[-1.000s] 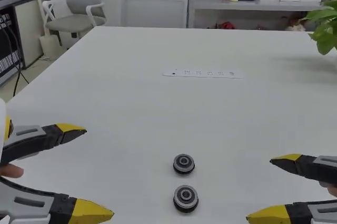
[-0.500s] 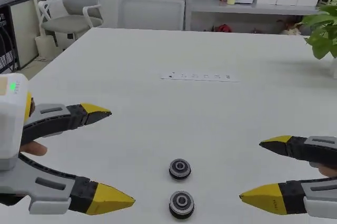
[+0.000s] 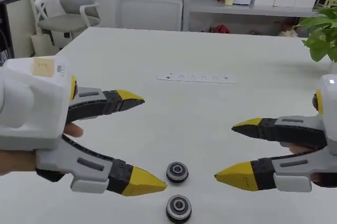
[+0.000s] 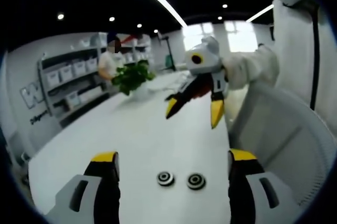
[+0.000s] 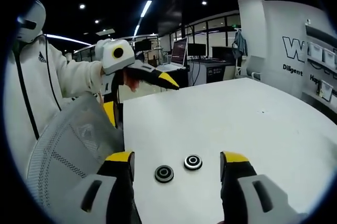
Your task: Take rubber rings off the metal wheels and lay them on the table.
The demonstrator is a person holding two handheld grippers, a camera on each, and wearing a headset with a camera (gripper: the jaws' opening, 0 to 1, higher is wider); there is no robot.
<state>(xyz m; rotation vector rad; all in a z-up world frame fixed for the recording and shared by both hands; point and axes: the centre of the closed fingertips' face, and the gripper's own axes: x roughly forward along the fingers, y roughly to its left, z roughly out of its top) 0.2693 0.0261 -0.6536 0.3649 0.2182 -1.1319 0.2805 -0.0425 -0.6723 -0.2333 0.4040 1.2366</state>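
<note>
Metal wheels: where are they seen?
Two are seen lying flat on the white counter, one just beside the other, with dark rubber rings fitted around both.
And the grippers?
The left gripper and the right gripper are held wide open on either side of the wheels. Nothing is gripped.

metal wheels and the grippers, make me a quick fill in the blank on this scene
The table bears ____ metal wheels. The left gripper has its jaws ____. The right gripper, also open, grips ____.
Missing words: two; open; nothing.
</note>
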